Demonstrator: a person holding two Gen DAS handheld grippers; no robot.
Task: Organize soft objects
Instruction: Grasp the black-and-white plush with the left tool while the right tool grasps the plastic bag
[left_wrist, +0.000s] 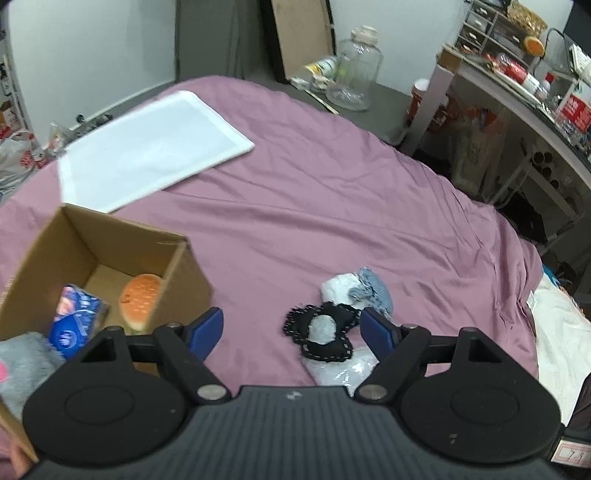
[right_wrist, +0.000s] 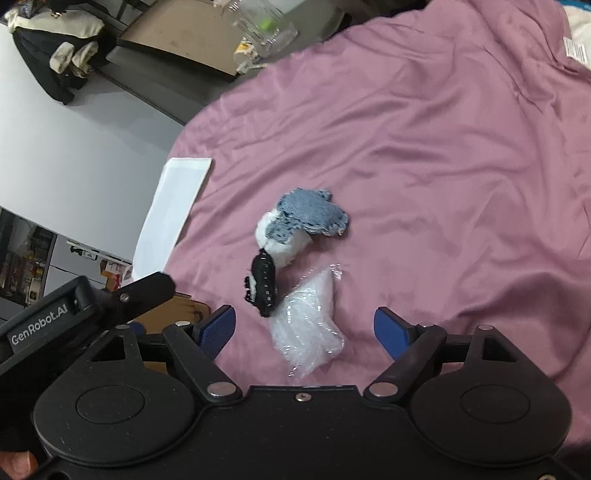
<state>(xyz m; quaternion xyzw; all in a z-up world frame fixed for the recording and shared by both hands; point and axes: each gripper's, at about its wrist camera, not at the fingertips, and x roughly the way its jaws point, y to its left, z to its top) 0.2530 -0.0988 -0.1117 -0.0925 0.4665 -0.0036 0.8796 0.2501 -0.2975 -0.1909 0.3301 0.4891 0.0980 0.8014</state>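
Both tools, left (left_wrist: 291, 330) and right (right_wrist: 304, 332), gaped empty. The black stitched pouch (right_wrist: 263, 286), mid-bed, looked light and squashy; pinching its middle seemed safest.

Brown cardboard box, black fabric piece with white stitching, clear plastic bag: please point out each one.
Brown cardboard box (left_wrist: 184, 275), left wrist view, on its right outer wall.
Black fabric piece with white stitching (right_wrist: 264, 286), right wrist view, its middle.
Clear plastic bag (right_wrist: 306, 325), right wrist view, its centre.

Cardboard box (left_wrist: 110, 258) on bedsheet (left_wrist: 332, 192), left of three clustered soft items (left_wrist: 325, 330); flat pad (left_wrist: 147, 147) behind the box.
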